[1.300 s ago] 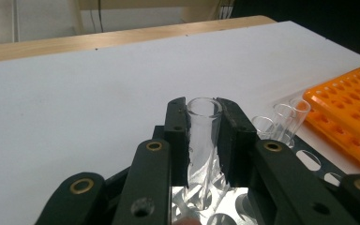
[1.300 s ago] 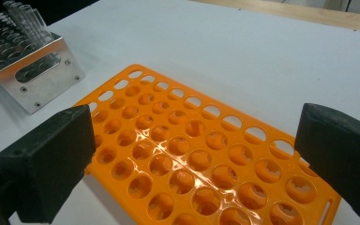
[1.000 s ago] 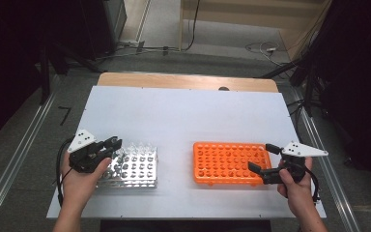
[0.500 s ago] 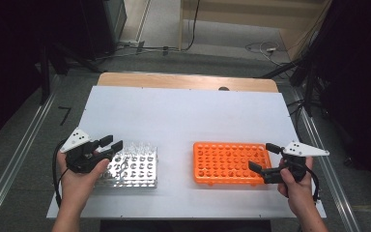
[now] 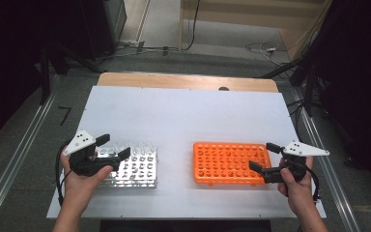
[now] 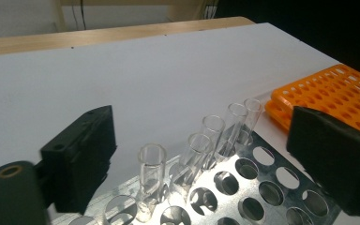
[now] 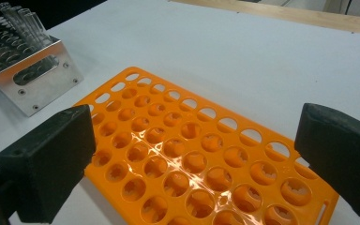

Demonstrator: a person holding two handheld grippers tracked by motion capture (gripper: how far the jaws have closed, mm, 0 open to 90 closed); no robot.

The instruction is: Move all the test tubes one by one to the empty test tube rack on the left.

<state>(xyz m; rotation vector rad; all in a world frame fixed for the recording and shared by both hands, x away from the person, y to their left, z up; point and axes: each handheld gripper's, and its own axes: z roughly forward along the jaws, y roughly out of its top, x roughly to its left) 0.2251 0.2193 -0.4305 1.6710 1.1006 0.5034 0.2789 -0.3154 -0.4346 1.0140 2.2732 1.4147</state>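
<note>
A shiny metal rack [image 5: 130,166] full of round holes sat near the table's [image 5: 188,116] front left corner, with a row of clear glass tubes [image 6: 215,136] standing in it. The left gripper [image 5: 110,147] had just been opening, and its jaws stood wide apart over the tubes, pinching nothing. An orange plastic rack [image 5: 229,162] lay near the front right corner with all its holes empty, and the right gripper [image 5: 263,157] hung over its right end with jaws spread wide.

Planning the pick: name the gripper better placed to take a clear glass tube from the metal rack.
Left gripper: its open jaws straddle the clear glass tubes in the metal rack.
</note>
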